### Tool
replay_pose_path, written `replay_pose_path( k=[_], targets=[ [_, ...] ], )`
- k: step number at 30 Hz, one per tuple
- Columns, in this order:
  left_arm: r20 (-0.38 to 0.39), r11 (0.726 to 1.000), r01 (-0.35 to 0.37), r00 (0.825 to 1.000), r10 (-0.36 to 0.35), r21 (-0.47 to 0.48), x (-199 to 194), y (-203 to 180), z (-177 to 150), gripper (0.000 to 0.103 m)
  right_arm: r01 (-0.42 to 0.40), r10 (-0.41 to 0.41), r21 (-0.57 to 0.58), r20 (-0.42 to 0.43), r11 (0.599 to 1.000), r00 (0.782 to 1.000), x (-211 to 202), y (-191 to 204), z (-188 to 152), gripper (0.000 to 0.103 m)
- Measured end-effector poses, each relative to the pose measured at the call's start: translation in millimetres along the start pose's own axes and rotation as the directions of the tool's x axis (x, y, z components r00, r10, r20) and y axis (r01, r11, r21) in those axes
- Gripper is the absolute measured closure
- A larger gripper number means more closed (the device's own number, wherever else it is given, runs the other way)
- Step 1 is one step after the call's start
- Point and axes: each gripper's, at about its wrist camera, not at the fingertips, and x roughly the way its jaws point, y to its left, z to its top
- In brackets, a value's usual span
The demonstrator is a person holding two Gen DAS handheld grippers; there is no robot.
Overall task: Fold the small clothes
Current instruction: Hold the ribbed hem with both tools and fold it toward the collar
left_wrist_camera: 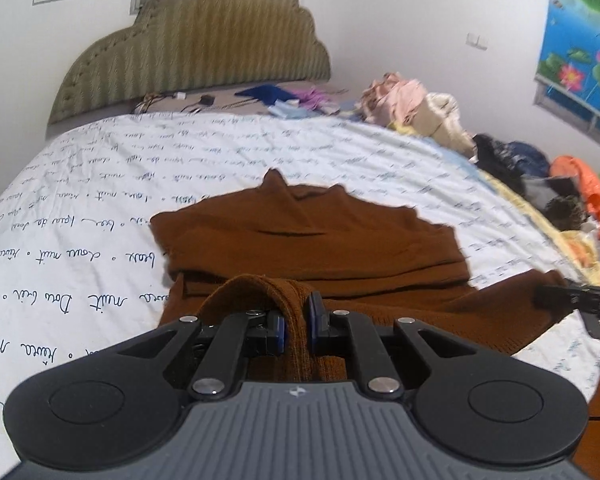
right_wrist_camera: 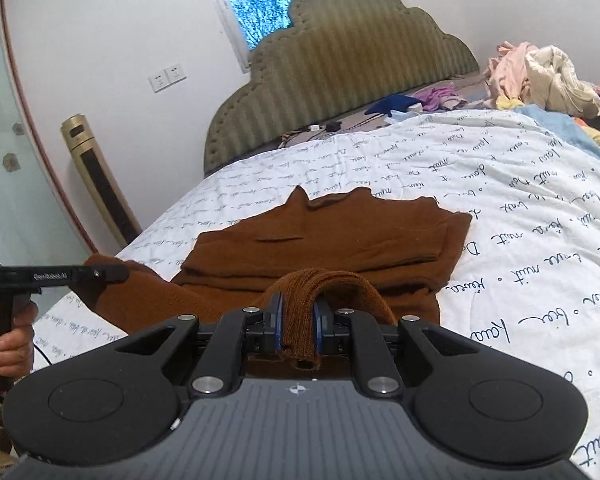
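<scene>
A brown knit garment lies partly folded on the white quilt, its far part flat with sleeves folded in; it also shows in the right wrist view. My left gripper is shut on a bunched near edge of the garment. My right gripper is shut on the other near edge, which loops over its fingers. Each gripper shows at the side of the other's view, holding the hem: the right one in the left wrist view, the left one in the right wrist view.
The white quilt with handwriting print covers the bed. A padded olive headboard stands at the far end. A pile of clothes lies along the right side. Small items and cables lie by the headboard. A tower fan stands left.
</scene>
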Motion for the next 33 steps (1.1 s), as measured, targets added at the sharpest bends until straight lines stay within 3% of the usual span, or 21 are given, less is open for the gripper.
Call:
replay_pose_path(
  k=[14, 33],
  targets=[
    [-0.075, 0.994, -0.106, 0.991, 0.107, 0.019, 46, -2, 15, 0.092, 0.079, -0.079, 0.004, 0.018, 0.997, 0.997, 43, -4, 12, 0.084],
    [-0.083, 0.982, -0.176, 0.980, 0.182, 0.074, 79, 1, 49, 0.092, 0.112, -0.112, 0.007, 0.041, 0.994, 0.993, 75, -11, 30, 0.085]
  ],
)
